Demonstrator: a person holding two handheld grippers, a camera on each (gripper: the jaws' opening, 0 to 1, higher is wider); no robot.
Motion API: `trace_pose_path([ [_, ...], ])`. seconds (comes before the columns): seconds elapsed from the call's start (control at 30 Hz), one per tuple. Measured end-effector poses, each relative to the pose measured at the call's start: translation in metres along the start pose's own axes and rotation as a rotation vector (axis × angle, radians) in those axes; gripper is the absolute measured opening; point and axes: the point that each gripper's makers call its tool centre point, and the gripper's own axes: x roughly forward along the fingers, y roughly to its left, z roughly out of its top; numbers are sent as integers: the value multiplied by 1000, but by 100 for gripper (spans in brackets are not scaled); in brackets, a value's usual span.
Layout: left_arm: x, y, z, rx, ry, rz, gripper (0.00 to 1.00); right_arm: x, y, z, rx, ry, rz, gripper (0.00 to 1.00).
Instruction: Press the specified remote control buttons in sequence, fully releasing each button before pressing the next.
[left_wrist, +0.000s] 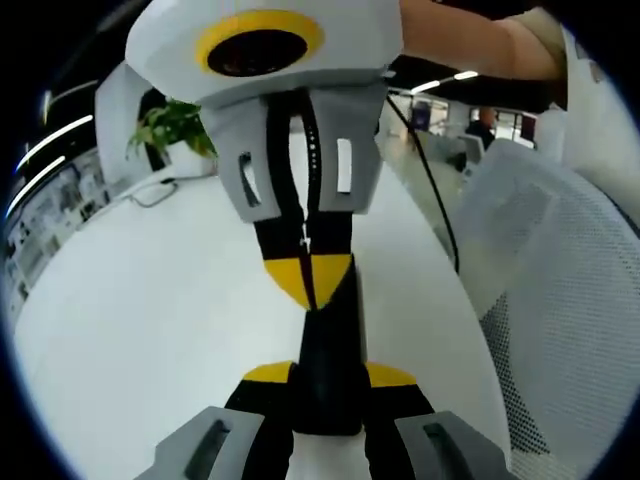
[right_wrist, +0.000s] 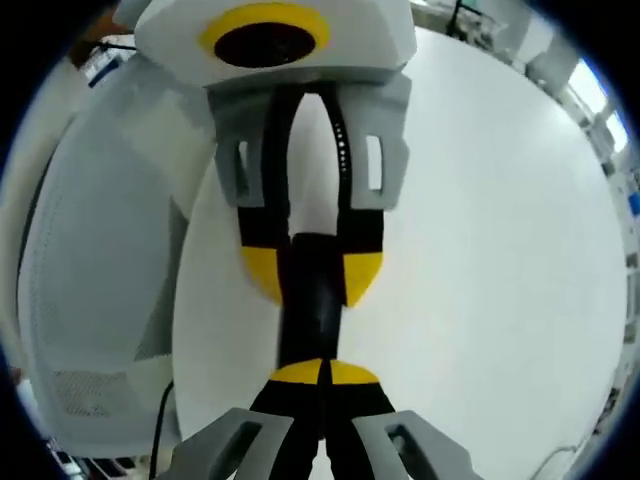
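Observation:
A slim black remote control is held above the white table. My left gripper is shut on the remote's near end, one yellow-tipped jaw on each side. In the right gripper view that left gripper comes down from the top, its jaws around the remote. My right gripper is shut, its yellow tips together and touching the remote's face. In the left gripper view the right gripper reaches down from above onto the remote. The buttons are hidden.
A potted green plant stands at the table's far left. A white mesh chair is beside the table, and a black cable runs along the edge. A person's arm holds the right gripper.

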Motion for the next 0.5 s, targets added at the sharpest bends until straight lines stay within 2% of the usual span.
trace_pose_path([
  [0.2,0,0,0,-1,-3,0,24,0,-3,0,9,1,9,0],
  [0.3,0,1,0,-2,-4,1,24,0,-5,0,52,-6,32,0],
  [0.5,0,1,0,-2,-5,2,24,1,-5,0,77,3,53,0],
])
